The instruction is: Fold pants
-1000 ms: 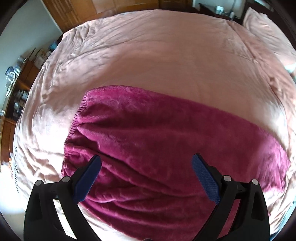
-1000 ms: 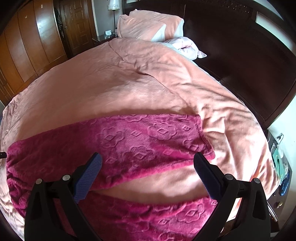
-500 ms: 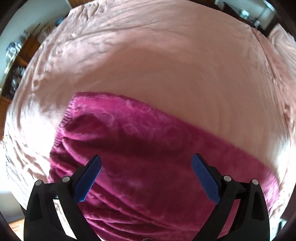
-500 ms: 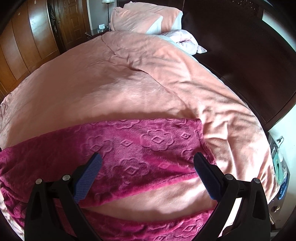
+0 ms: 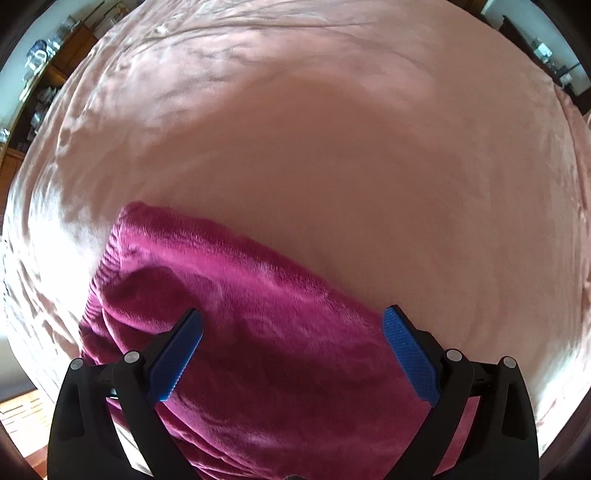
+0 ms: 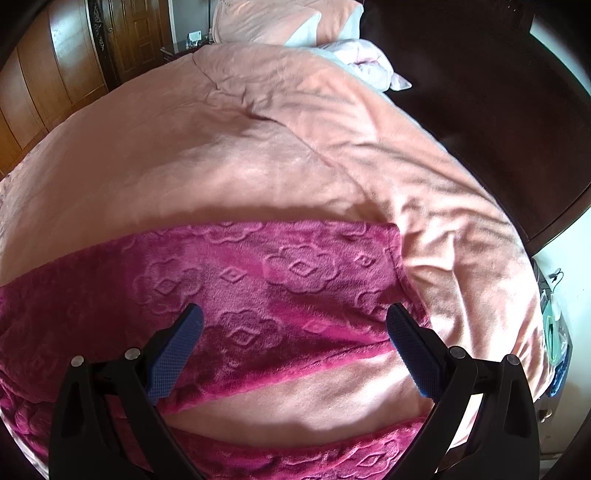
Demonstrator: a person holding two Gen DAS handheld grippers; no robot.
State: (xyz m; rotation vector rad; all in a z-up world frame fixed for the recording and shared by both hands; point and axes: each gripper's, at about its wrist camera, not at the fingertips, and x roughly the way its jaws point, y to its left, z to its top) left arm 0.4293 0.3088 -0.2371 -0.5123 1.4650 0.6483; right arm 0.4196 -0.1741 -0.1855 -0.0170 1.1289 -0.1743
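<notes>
Magenta fleece pants lie flat on a pink bed. In the left wrist view their elastic waistband end (image 5: 122, 258) fills the lower left, and my left gripper (image 5: 291, 325) hangs open and empty just above the fabric. In the right wrist view the two legs are spread apart: the far leg (image 6: 266, 280) ends in a cuff at the right, the near leg (image 6: 295, 458) runs along the bottom. My right gripper (image 6: 293, 321) is open and empty over the far leg.
The pink bedspread (image 6: 221, 155) stretches far beyond the pants. Pillows (image 6: 280, 22) and a dark headboard (image 6: 480, 92) are at the far right end. Wooden wardrobes (image 6: 55, 85) stand beyond the bed. A shelf with clutter (image 5: 40, 70) stands left.
Both grippers moved down and closer to the pants. The left view swung so the waistband slid toward the lower left. Both stayed open.
</notes>
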